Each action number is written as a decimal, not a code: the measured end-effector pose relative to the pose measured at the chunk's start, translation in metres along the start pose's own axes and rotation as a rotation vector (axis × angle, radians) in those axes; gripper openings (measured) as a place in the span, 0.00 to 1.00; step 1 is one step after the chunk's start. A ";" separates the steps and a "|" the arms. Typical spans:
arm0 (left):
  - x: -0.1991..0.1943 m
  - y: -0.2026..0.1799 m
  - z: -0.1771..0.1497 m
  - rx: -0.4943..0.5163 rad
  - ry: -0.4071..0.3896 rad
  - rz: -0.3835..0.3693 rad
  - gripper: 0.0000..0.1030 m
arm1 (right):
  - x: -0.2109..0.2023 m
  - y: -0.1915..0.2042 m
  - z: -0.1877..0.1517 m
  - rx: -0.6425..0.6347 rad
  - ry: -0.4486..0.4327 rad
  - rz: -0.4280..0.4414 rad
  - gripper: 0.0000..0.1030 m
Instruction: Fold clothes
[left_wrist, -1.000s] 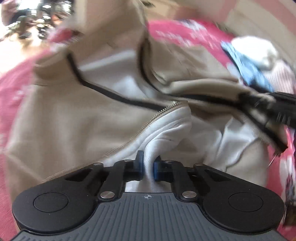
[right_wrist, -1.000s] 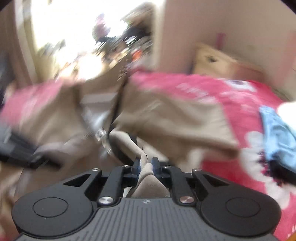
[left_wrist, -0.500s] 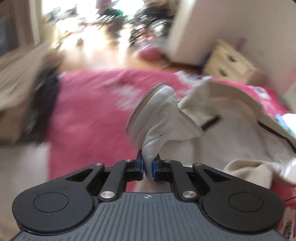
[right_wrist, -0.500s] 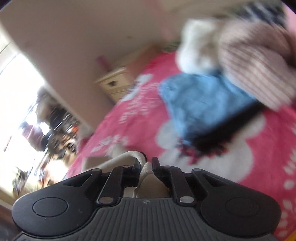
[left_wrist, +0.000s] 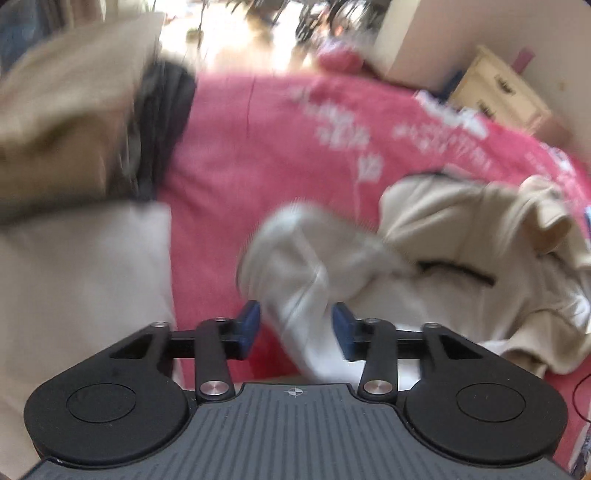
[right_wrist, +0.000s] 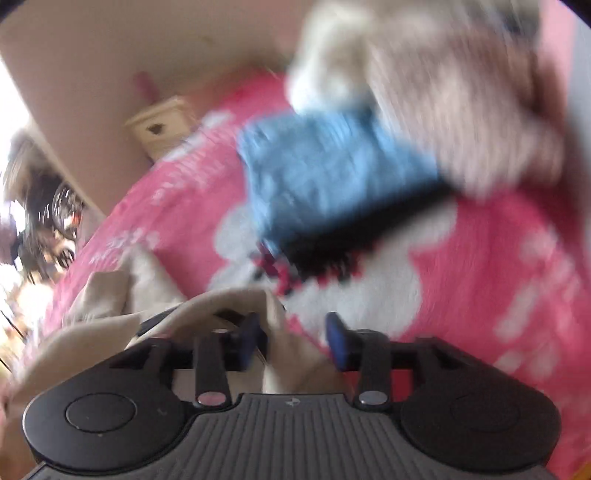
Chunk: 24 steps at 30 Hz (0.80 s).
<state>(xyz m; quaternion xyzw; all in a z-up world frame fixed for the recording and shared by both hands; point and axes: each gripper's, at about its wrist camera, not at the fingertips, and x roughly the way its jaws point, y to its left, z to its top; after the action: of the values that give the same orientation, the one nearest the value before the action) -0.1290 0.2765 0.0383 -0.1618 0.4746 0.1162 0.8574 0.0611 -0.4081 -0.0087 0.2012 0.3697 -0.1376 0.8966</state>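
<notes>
Left wrist: both fingers spread, loose beige jacket (left_wrist: 461, 258) between; blue garment (right_wrist: 325, 177) beyond.

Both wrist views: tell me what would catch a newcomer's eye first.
The bright pink bedspread fills both views. In the left wrist view, a beige jacket lies crumpled at right, a pale fold of it between the open left gripper. In the right wrist view, folded blue jeans lie beyond the open right gripper.

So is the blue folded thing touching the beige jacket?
Apart. The right wrist view shows pink bedspread between the blue folded clothes and the beige jacket.
</notes>
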 end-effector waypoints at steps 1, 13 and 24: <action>-0.010 -0.001 0.004 0.020 -0.035 -0.002 0.51 | -0.015 0.009 -0.001 -0.060 -0.053 -0.016 0.56; 0.043 -0.122 0.015 0.607 -0.115 -0.023 0.53 | -0.027 0.105 -0.028 -0.098 0.182 0.546 0.63; 0.064 -0.162 -0.023 0.875 -0.159 -0.139 0.44 | 0.093 0.142 -0.058 0.292 0.621 0.574 0.61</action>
<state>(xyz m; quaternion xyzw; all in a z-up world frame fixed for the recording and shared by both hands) -0.0562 0.1210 -0.0010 0.1936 0.3996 -0.1412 0.8848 0.1460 -0.2651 -0.0767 0.4519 0.5274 0.1330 0.7071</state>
